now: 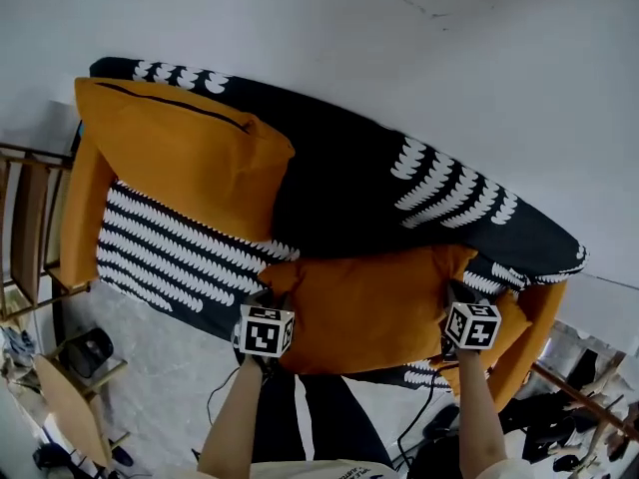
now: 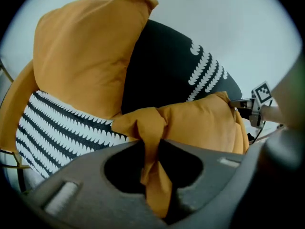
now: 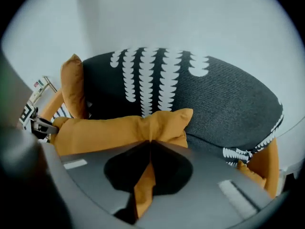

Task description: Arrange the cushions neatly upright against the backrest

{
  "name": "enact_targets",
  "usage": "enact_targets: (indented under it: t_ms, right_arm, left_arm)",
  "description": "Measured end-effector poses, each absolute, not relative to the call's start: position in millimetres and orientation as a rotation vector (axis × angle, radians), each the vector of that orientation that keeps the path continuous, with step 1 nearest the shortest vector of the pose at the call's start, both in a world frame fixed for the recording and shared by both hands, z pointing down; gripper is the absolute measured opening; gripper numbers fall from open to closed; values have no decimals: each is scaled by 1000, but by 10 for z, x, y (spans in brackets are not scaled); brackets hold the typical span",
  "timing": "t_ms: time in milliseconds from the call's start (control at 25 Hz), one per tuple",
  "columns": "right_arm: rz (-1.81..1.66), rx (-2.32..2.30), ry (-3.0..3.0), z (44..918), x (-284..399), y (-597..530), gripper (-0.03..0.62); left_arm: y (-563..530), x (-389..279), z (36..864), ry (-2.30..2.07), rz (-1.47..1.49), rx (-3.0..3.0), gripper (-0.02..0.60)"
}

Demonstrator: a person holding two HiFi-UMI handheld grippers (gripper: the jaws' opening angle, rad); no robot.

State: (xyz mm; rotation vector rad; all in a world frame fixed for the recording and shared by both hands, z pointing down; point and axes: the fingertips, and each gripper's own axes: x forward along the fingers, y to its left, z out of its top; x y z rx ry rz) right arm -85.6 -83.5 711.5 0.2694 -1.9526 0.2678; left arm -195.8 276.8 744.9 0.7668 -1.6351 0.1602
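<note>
Both grippers are clamped on the near cushion (image 1: 369, 307). The left gripper (image 1: 270, 297) pinches one corner and the right gripper (image 1: 454, 295) the other, and it lies low at the front of the seat (image 1: 170, 252). I'd lift both corners evenly, tip it up and lean it on the backrest (image 1: 419, 168) beside the upright cushion (image 1: 180, 153). Its underside and the seat beneath it are hidden.

Likely a home living room: black sofa (image 1: 344, 183) with white scallop print and orange cushions (image 1: 180, 153), set against a plain white wall (image 1: 419, 38), wooden furniture (image 1: 30, 228) alongside.
</note>
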Motion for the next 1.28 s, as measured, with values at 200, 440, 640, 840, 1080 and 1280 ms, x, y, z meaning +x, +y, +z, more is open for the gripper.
enact_targets:
  t_ms: [200, 440, 640, 840, 1080, 1280]
  right_arm:
    - [315, 370, -2016, 6667, -432, -807, 18]
    - [313, 449, -2089, 6137, -96, -779, 18]
    - [319, 497, -2144, 5744, 76, -809, 17]
    - [323, 548, -2202, 5428, 91, -932, 17]
    - [332, 586, -2293, 5074, -137, -1102, 17]
    - [320, 583, -2356, 4852, -362, -1213, 17]
  left_arm:
    - [2652, -1782, 7010, -1700, 231, 890, 80]
    - [2514, -1771, 6449, -1773, 278, 961, 77]
    - [2324, -1847, 6031, -1815, 326, 1025, 75]
    - [2013, -2155, 5596, -1900, 366, 1092, 75]
    - [1663, -2657, 5181, -1958, 393, 1130, 77]
    - [1488, -2962, 4957, -1994, 402, 1157, 77]
